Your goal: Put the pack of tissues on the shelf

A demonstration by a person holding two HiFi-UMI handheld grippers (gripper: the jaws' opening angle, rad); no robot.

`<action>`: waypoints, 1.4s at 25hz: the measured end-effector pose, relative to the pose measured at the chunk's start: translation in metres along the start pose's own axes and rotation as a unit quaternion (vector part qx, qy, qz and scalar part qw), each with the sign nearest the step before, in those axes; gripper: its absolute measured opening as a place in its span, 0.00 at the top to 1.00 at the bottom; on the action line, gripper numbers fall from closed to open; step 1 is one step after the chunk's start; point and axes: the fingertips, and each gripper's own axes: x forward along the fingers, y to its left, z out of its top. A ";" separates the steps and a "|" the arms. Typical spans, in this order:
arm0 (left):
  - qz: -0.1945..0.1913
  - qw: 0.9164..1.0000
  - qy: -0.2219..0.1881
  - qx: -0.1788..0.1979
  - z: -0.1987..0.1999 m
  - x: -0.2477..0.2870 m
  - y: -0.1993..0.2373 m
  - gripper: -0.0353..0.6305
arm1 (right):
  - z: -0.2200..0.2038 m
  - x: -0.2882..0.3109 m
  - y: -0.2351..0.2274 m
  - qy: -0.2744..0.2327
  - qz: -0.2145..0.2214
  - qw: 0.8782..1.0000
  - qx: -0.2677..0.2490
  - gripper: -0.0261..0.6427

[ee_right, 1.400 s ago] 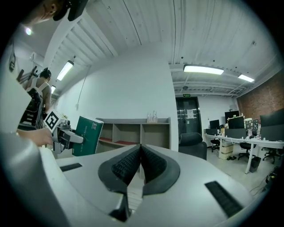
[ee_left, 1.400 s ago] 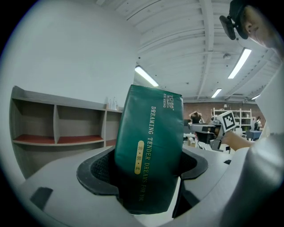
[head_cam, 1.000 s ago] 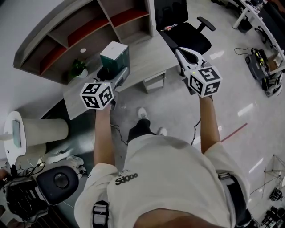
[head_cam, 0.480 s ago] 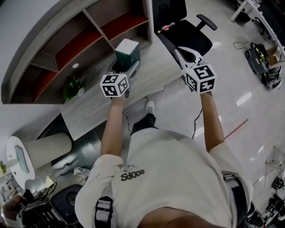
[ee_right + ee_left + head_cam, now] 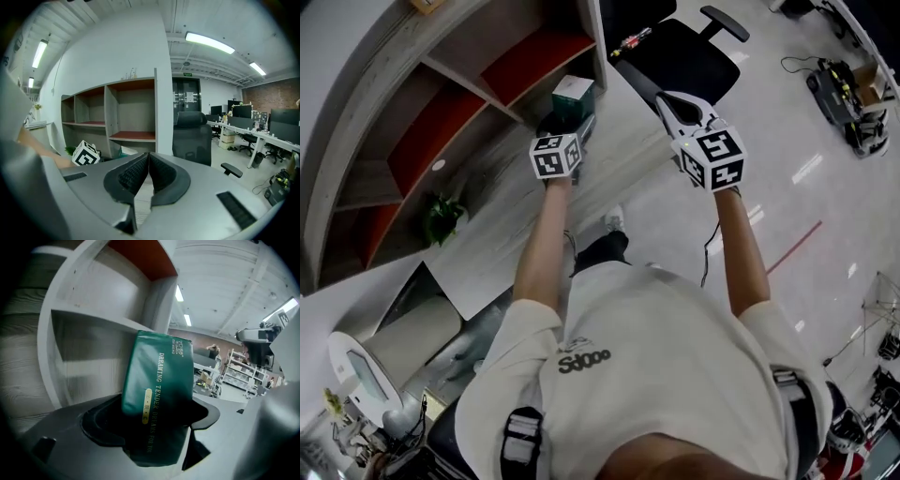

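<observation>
Two grippers show in the head view. The left gripper (image 5: 568, 120) reaches toward the shelf (image 5: 467, 79) with the pack of tissues (image 5: 573, 93) sticking out past its jaws. The pack is up over the desk (image 5: 502, 234), right by the end compartment with the red floor. The right gripper (image 5: 673, 99) hangs off to the side near the black office chair (image 5: 680, 58), well apart from the pack.

Left gripper view: the jaws are spread wide and clamped on the pack's lower end, one pad on each side. The pack stands up between them, leaning a bit. It's a dark green soft plastic pack with white lettering running along its length and a small gold label. Right behind it are the shelf's pale wood boards. Can't tell if it touches any of them.

Right gripper view: the jaws are pressed together with nothing in them, pointing at the shelf and the chair. The left gripper shows low at the left.
</observation>
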 end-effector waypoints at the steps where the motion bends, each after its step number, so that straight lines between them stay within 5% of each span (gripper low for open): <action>1: 0.003 1.000 0.002 0.001 -0.004 0.009 0.004 0.35 | -0.003 0.002 -0.003 0.005 -0.003 1.000 0.003 0.95; 6: 0.024 0.999 0.002 0.032 -0.018 0.054 0.032 0.35 | -0.024 0.008 -0.003 0.022 -0.012 0.999 0.021 0.95; 12: 0.033 0.999 0.003 0.027 -0.035 0.088 0.052 0.35 | -0.052 0.009 -0.005 0.044 -0.036 0.997 0.059 0.95; 35: -0.006 0.993 0.092 0.076 -0.100 0.041 0.036 0.27 | -0.044 0.043 0.029 0.042 -0.001 0.996 0.075 0.95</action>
